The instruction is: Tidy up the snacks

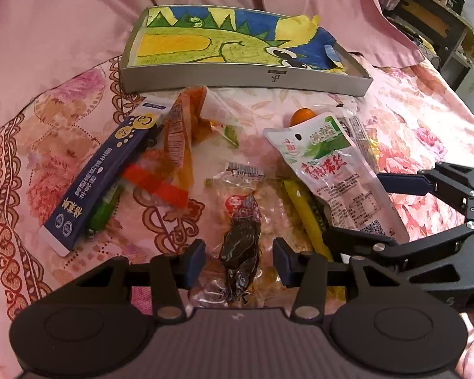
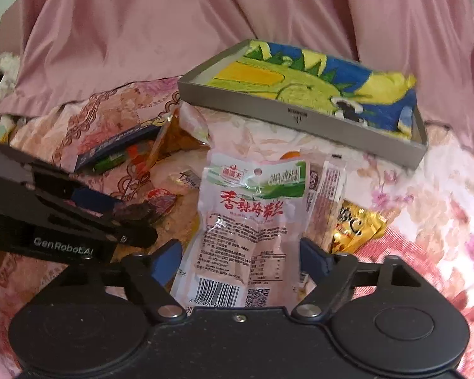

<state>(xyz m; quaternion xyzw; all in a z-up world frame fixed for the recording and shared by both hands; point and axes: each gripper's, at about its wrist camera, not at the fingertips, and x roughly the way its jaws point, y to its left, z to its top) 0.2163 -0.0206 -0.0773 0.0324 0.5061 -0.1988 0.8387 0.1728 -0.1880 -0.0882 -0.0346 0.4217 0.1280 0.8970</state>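
Snacks lie scattered on the bed, near the tray [image 1: 237,75]. Right tongs [image 2: 240,257] spread around the seaweed packet [image 2: 252,221]; left tongs [image 1: 238,260] spread around the dark snack pouch [image 1: 241,246]. Picking step, probably. Next: close, lift, carry to tray.

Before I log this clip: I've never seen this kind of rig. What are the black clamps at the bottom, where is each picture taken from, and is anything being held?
They are handheld two-finger grippers, one in each of a person's hands, each with a camera looking along its fingers. In the left view, the left gripper is open, straddling a clear packet with a dark snack. In the right view, the right gripper is open around a white seaweed packet. Nothing is gripped yet. Snacks lie scattered on a floral bedspread, including a navy box. Behind sits a grey tray lined with a dinosaur drawing.
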